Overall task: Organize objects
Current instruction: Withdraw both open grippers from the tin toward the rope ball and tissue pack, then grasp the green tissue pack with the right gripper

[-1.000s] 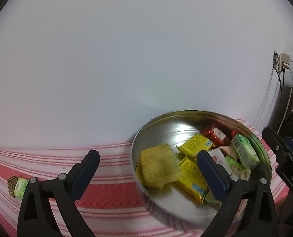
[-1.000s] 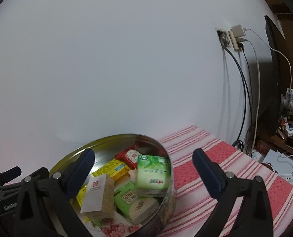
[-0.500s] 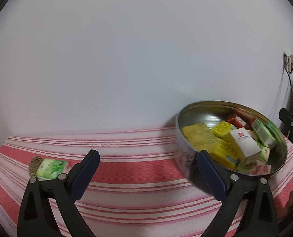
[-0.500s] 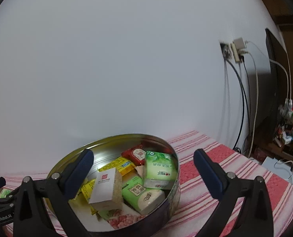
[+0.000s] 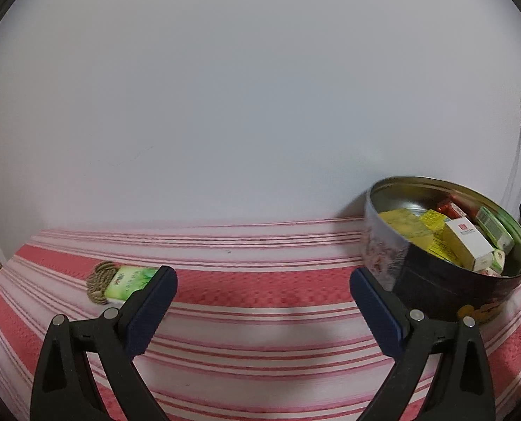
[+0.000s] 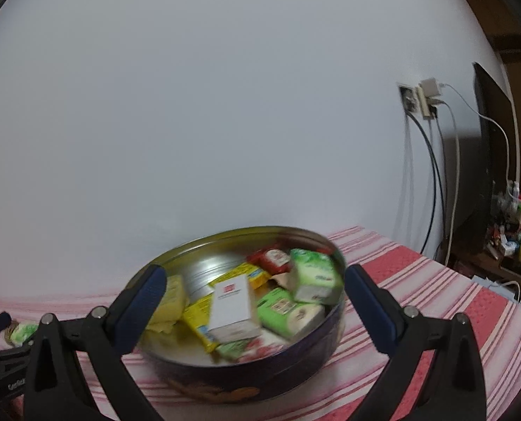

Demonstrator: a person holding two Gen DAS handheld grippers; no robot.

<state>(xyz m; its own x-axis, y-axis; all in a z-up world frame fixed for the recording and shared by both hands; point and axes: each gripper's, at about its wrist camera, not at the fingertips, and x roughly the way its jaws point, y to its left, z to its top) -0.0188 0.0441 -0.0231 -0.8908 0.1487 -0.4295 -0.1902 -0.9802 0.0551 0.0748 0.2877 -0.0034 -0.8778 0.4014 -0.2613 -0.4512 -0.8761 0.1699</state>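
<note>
A round metal tin (image 5: pixel 435 280) (image 6: pixel 295 361) stands on the red-and-white striped cloth and holds several packets: a white box (image 6: pixel 234 301), green packs (image 6: pixel 313 275), yellow packs (image 5: pixel 406 226) and a red sachet (image 6: pixel 272 258). A green packet (image 5: pixel 130 280) lies on the cloth at the left beside a coil of twine (image 5: pixel 100 279). My left gripper (image 5: pixel 262 298) is open above the cloth between that packet and the tin. My right gripper (image 6: pixel 251 298) is open over the tin, with nothing between its fingers.
A white wall runs close behind the table. A wall socket (image 6: pixel 418 100) with plugs and hanging cables (image 6: pixel 432 175) sits at the right, next to a dark screen (image 6: pixel 485 161) and a cluttered shelf (image 6: pixel 513 235).
The left wrist view has swung left, so the tin has slid to the right edge and the green packet with twine is nearer the left finger. The right gripper has drawn closer over the tin.
</note>
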